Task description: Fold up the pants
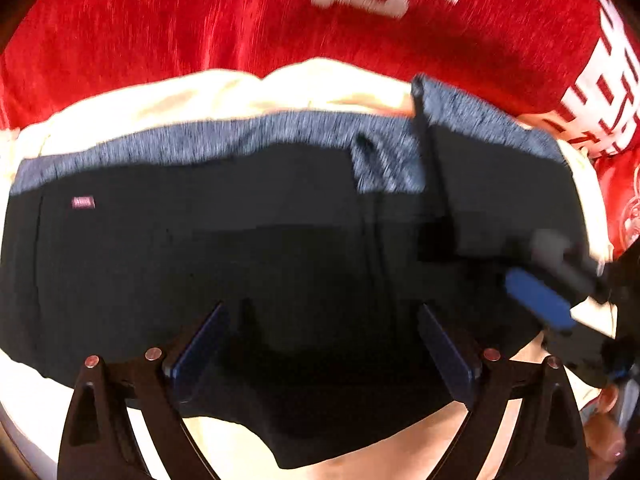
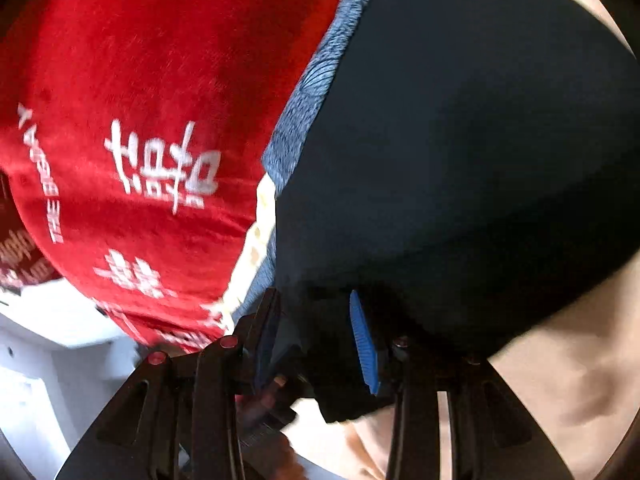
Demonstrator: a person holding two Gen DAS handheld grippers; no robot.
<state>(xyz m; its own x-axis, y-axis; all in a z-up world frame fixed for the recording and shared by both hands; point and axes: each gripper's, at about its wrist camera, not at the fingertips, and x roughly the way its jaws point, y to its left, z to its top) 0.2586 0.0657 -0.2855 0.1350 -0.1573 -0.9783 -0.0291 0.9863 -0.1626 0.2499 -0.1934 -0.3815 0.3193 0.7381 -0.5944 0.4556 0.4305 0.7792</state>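
Note:
The black pants lie flat on a cream cover, their grey-blue waistband along the far edge and a small pink label at the left. My left gripper points down over the near edge of the pants, jaws wide open, with cloth below them but not pinched. My right gripper sits at the right end of the pants. In the right wrist view the right gripper stands partly open. Black pants fabric bunches between its fingers, and the blue inner pad is bare.
A red cloth with white characters lies beyond the waistband, also seen as red cloth left of the pants. The cream cover extends at lower right. A white floor or furniture area shows past the edge. A hand holds the right gripper.

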